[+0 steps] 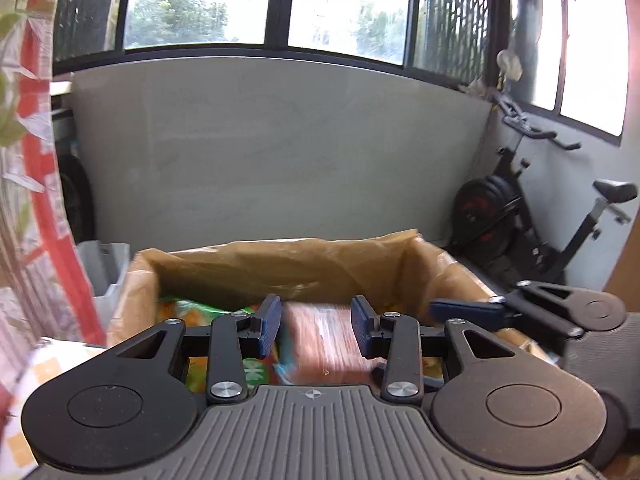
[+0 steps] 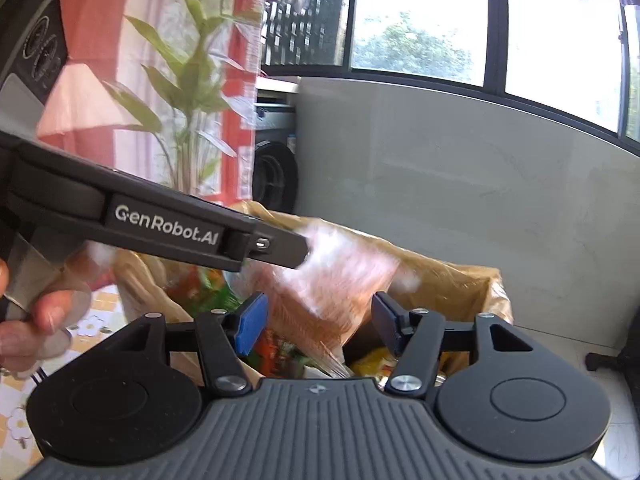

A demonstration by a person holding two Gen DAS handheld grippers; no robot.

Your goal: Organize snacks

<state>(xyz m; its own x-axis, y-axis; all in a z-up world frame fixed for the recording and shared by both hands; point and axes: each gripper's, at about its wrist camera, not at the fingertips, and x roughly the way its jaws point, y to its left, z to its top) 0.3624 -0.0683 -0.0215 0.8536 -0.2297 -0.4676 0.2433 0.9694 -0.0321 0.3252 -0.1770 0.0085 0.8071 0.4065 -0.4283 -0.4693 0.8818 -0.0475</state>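
A cardboard box lined with a brown plastic bag point(image 1: 280, 264) point(image 2: 460, 280) stands open below both grippers. Green, orange and yellow snack packets point(image 1: 188, 312) point(image 2: 372, 360) lie inside. A pink-orange packet in clear wrap point(image 1: 320, 340) point(image 2: 336, 284) shows blurred over the box. It sits between the blue pads of my left gripper point(image 1: 315, 322) point(image 2: 298, 250), and the pads do not visibly press it. My right gripper point(image 2: 318, 324) point(image 1: 444, 307) is open with nothing gripped, close to the right of the left one, above the box.
A person's hand point(image 2: 36, 320) holds the left gripper's handle. An exercise bike point(image 1: 520, 216) stands right of the box and a grey bin point(image 1: 104, 264) left of it. A grey wall panel point(image 1: 280, 152) rises behind. A patterned tablecloth point(image 2: 24, 420) lies at lower left.
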